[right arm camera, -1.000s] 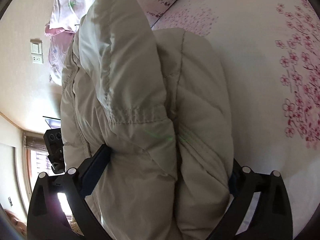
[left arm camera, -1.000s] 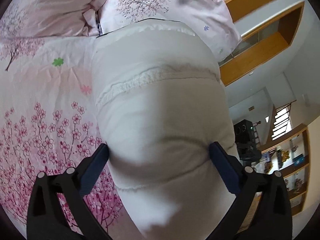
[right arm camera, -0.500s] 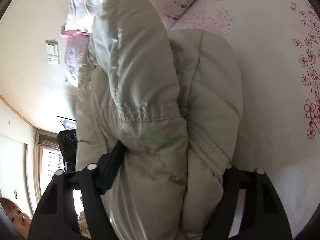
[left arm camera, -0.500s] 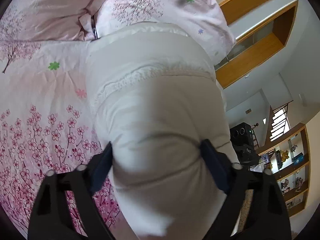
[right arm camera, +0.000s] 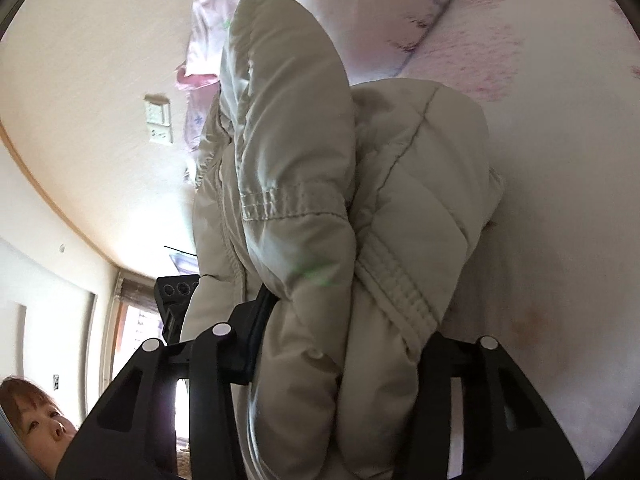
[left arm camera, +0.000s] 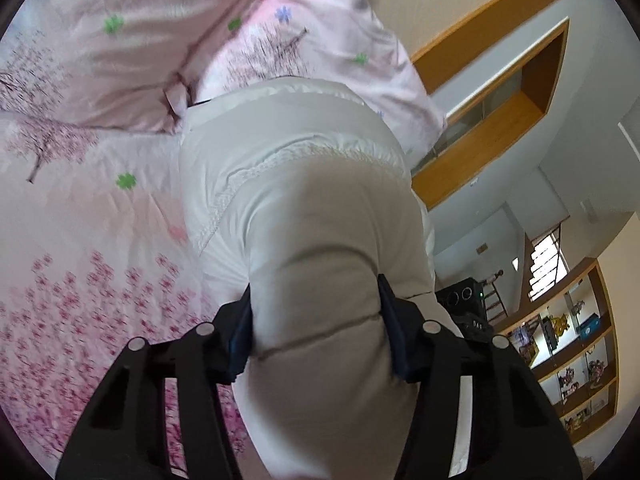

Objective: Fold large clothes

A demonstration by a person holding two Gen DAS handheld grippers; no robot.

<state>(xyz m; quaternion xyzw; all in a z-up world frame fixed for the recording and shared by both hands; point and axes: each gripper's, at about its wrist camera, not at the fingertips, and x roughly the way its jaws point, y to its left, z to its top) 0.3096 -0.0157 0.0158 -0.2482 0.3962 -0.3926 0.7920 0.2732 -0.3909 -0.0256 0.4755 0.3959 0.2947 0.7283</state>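
Bed (left arm camera: 80, 208): pink blossom-print cover, filling the left of the left wrist view; carries everything below.

Pillows (left arm camera: 312, 40): matching print, upper centre of the same view, just behind the garment.

Padded jacket (left arm camera: 304, 184): pale cream, quilted, stitched seams and gathered bands. Lies on the bed, running from the pillows down the middle of both frames. Judged light for its bulk, soft, springy; smooth shell likely slippery, so thick layers may squirm out of a shallow pinch. Best taken deep across a seam or banded edge, several layers together.

Left hand-held gripper (left arm camera: 316, 316): lower centre; jaws have just been closing and now press into a puffed roll of the jacket from both sides.

Right hand-held gripper (right arm camera: 348, 332): lower centre; jaws likewise just closing, bunched folds (right arm camera: 296, 208) squeezed between them.
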